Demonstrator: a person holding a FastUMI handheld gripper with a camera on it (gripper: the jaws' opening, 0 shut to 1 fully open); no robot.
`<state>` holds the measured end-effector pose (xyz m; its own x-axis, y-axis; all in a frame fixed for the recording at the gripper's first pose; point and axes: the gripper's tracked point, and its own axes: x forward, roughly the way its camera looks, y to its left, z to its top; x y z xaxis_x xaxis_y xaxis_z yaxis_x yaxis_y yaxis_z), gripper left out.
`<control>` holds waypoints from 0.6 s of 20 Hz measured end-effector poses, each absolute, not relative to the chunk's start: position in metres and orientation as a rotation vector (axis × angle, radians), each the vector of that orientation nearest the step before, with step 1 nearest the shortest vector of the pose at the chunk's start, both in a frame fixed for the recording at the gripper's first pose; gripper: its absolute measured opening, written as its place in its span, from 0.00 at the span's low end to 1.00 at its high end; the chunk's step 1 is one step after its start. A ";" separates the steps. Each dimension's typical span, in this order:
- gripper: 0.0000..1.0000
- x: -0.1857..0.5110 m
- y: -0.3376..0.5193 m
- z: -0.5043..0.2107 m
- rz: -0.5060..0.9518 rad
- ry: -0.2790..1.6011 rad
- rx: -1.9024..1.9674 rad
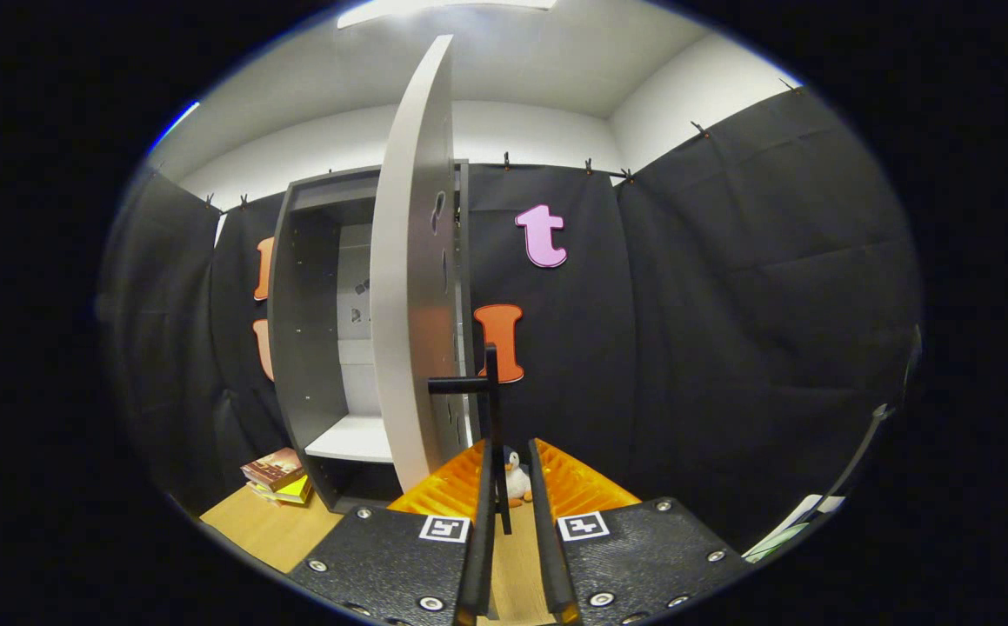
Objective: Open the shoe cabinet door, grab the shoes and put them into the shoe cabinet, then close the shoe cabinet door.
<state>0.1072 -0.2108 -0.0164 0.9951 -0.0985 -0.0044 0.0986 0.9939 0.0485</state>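
The dark shoe cabinet (pixel 299 348) stands against the booth wall with its pale door (pixel 408 330) swung wide, seen almost edge-on. A white shelf (pixel 351 439) shows inside. The door's thin black handle (pixel 491 391) runs upright down into the gap of my gripper (pixel 510 452). It lies close along the left finger (pixel 447 487), and a clear slit separates it from the right finger (pixel 569 482). The fingers stand only narrowly apart and do not both press on the handle.
A stack of books (pixel 277 474) lies on the wooden floor (pixel 269 526) at the cabinet's left foot. A small penguin toy (pixel 517 478) sits on the floor beyond the fingertips. Black cloth walls close the space behind and to the right.
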 end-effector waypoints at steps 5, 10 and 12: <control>0.31 0.091 -0.217 -0.009 -0.091 -0.011 -0.001; 0.50 0.060 -0.206 0.006 -0.126 -0.023 -0.014; 0.68 0.047 -0.193 0.021 -0.139 -0.050 -0.023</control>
<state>0.0472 -0.1929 0.0214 0.9891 -0.1380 0.0510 0.1391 0.9901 -0.0192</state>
